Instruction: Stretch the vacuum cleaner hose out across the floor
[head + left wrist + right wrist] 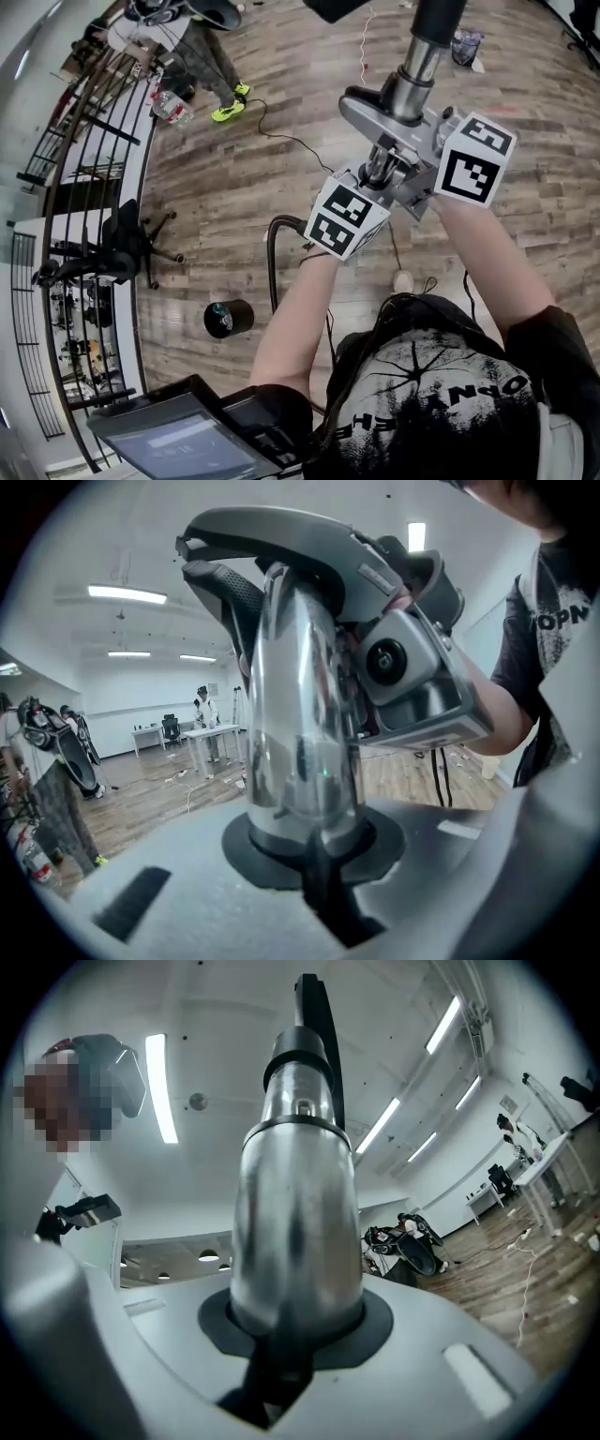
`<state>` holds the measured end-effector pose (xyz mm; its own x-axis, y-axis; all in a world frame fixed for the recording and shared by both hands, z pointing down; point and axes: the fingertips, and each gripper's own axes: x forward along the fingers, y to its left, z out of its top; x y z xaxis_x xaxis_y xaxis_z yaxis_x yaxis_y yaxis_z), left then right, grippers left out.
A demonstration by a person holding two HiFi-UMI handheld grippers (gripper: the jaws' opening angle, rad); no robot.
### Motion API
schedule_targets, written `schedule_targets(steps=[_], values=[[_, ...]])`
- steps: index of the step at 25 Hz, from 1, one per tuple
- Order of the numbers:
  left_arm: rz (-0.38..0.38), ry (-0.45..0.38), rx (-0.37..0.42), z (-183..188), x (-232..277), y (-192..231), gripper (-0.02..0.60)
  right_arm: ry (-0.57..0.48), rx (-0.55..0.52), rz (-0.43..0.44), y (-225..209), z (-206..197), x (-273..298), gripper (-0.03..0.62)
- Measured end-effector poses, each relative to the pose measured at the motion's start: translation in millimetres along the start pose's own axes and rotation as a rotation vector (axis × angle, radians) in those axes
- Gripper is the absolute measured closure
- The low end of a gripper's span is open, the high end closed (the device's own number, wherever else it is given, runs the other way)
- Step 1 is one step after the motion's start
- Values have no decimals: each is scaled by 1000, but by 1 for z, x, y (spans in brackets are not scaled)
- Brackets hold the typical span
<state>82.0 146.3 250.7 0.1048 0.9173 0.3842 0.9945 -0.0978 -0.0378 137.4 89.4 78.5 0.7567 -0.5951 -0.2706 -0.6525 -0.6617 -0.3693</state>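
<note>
In the head view both grippers hold the vacuum cleaner's chrome wand (pixel 421 62) up in front of me, over the wooden floor. My left gripper (pixel 377 176) is shut on the lower, bent part of the tube, just under the grey handle (pixel 370 111). My right gripper (pixel 419 150) is shut on the tube beside it. The left gripper view shows the chrome tube (pixel 298 724) clamped by the left gripper (pixel 305 855), with the grey handle (pixel 281 527) arching above. The right gripper (pixel 291 1326) clamps the same tube (pixel 295 1222). The black hose (pixel 273 255) loops down behind my left arm.
A black cylinder (pixel 228 319) lies on the floor at lower left. A black office chair (pixel 131 246) stands by the curved railing (pixel 89 141). A person in bright green shoes (pixel 230 108) stands at the back left. A thin cable (pixel 281 139) crosses the floor. A screen (pixel 178 441) sits at the bottom left.
</note>
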Motion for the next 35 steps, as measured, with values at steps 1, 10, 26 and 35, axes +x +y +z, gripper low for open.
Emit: schedule_targets(steps=[1, 10, 26, 35], values=[[-5, 3, -15, 0, 10, 11, 534, 15, 5, -5, -15, 0, 6, 502], [-42, -5, -133, -29, 64, 112, 534, 142, 18, -49, -127, -34, 75, 500], [-202, 34, -251, -82, 125, 300, 534, 248, 69, 1, -310, -81, 208, 496], [-214, 50, -309, -97, 168, 363, 534, 231, 114, 13, -389, -91, 239, 496]])
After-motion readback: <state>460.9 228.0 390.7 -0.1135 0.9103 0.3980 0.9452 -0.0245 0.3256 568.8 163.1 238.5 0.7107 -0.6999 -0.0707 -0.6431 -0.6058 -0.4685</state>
